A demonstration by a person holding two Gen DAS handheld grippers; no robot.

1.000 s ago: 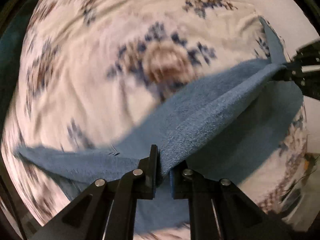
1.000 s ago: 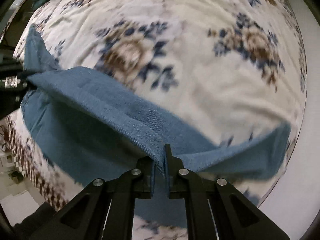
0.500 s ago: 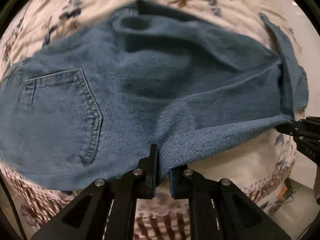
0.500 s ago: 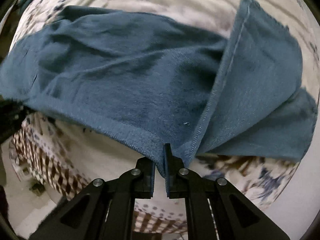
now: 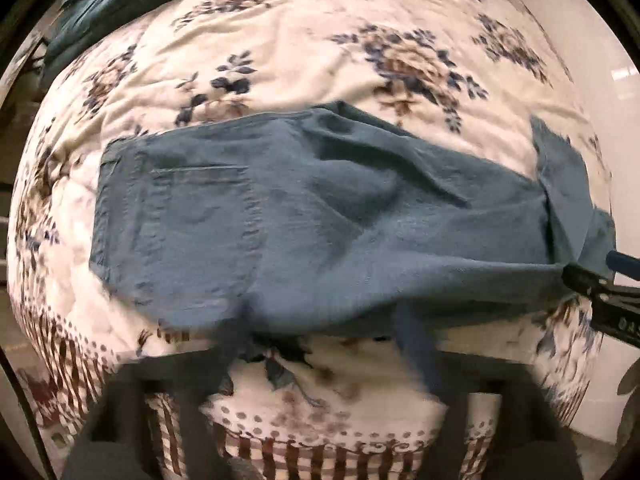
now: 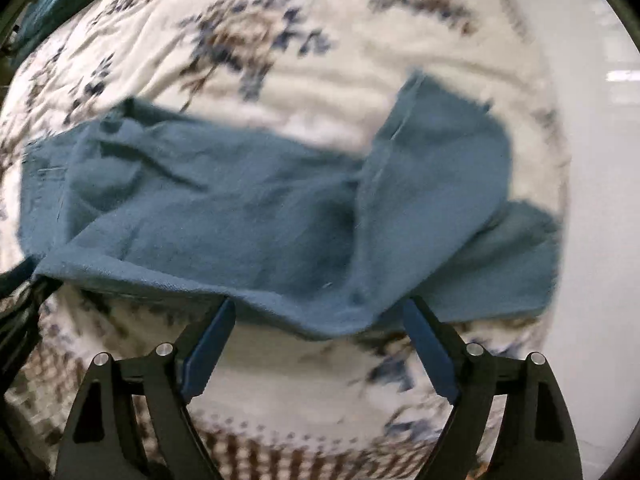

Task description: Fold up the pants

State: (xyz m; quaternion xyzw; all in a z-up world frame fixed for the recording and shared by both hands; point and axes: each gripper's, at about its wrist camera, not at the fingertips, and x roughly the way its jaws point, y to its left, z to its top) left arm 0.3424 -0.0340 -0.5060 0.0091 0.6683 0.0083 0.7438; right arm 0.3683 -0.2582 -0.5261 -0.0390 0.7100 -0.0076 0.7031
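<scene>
The left gripper (image 5: 324,344) has just been opening and its jaws stand wide, nothing pinched. The pants (image 5: 320,216) lie folded near the bed cover's (image 5: 320,40) front edge. The right gripper (image 6: 320,344) has just been opening too. Lift both straight up so the fold stays flat.

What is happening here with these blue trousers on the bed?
A person is folding a pair of blue denim pants on a floral bedspread, working with a pair of tongs in each hand. Both the left tongs and the right tongs have just been opening and now stand wide open; the folded edge lies loose between their pads, so the cloth is released. The pants lie folded lengthwise with a back pocket facing up, and one leg end is crumpled.
</scene>
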